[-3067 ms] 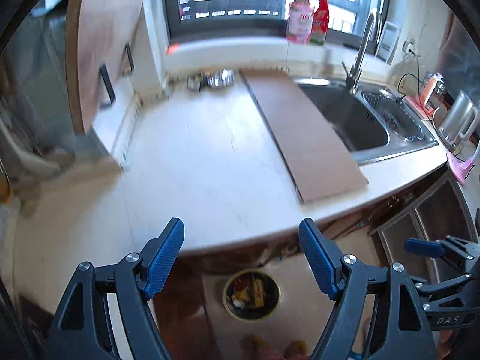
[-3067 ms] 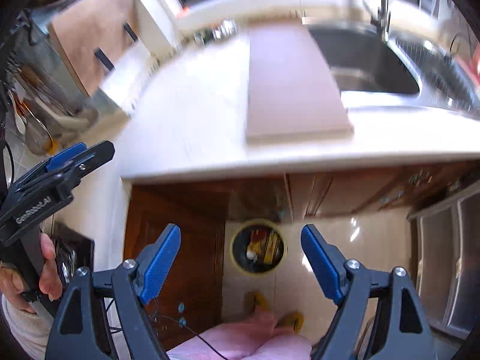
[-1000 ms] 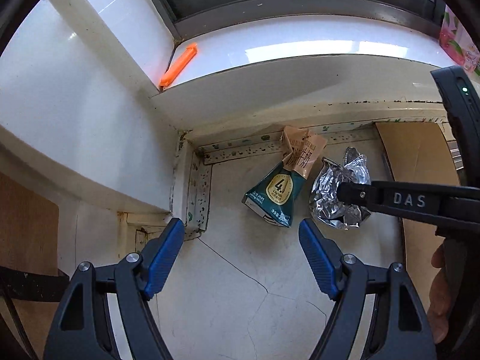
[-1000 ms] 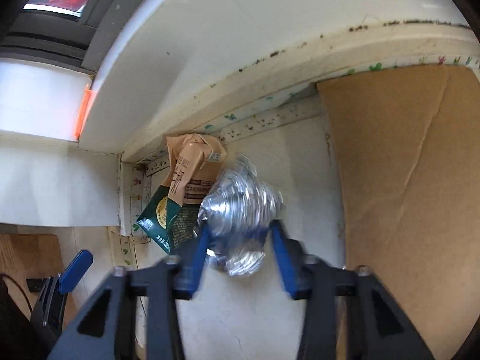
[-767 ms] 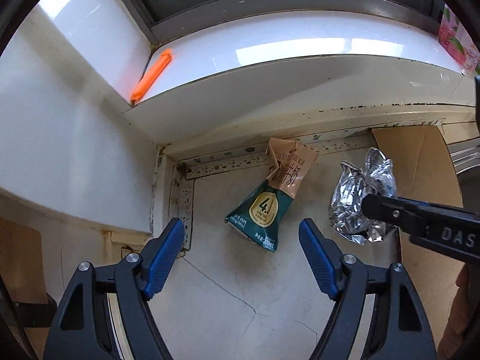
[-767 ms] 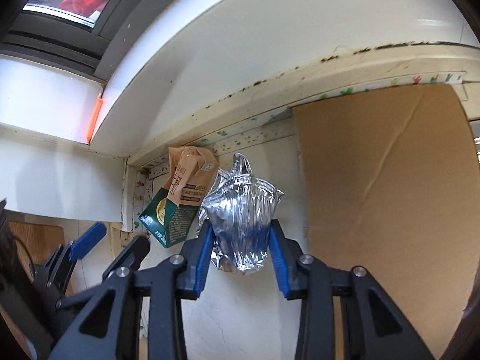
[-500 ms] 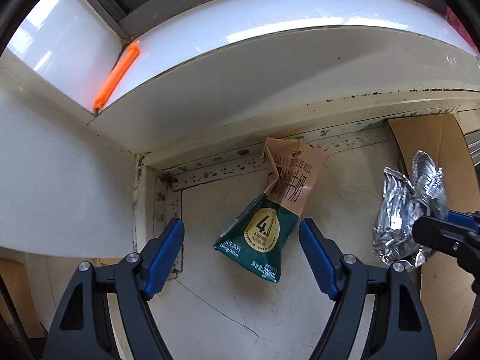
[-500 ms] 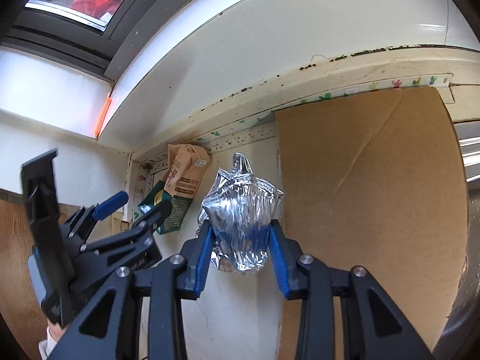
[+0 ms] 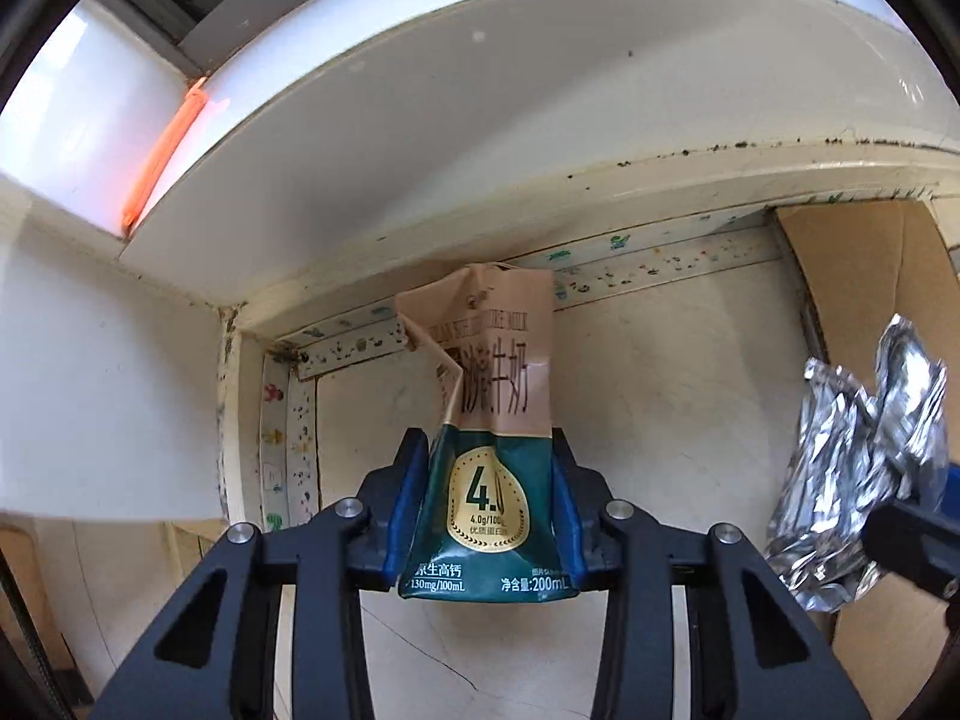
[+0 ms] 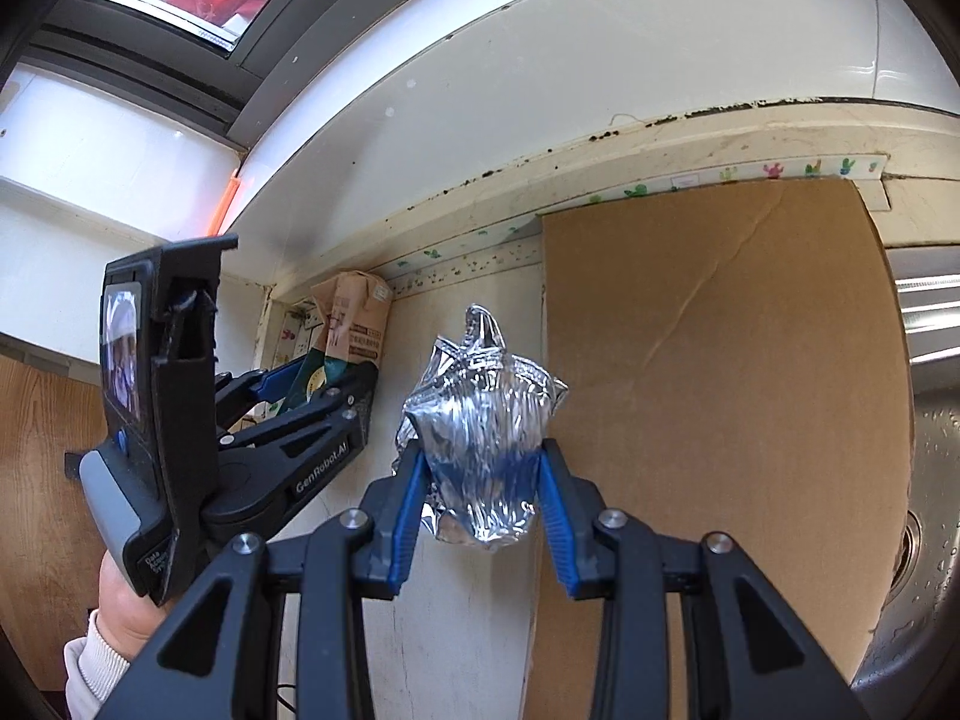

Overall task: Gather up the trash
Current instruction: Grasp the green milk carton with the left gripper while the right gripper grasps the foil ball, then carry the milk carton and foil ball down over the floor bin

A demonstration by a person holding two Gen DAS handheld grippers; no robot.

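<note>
The left gripper (image 9: 489, 504) has just clamped the carton (image 9: 489, 450) at the worktop's (image 9: 660, 396) back corner; the right gripper (image 10: 483, 480) still grips the foil (image 10: 480, 420). Both pieces secured, ready for binning.

The milk carton (image 9: 489, 450) shows "4.0" in a gold badge, "4.0g/100" beneath it, "130mg/100mL" and "200mL" along its bottom edge, and large Chinese characters ending in 牛奶 on the tan part. The left gripper (image 10: 318, 396) bears "GenRobot.AI" on its side.
</note>
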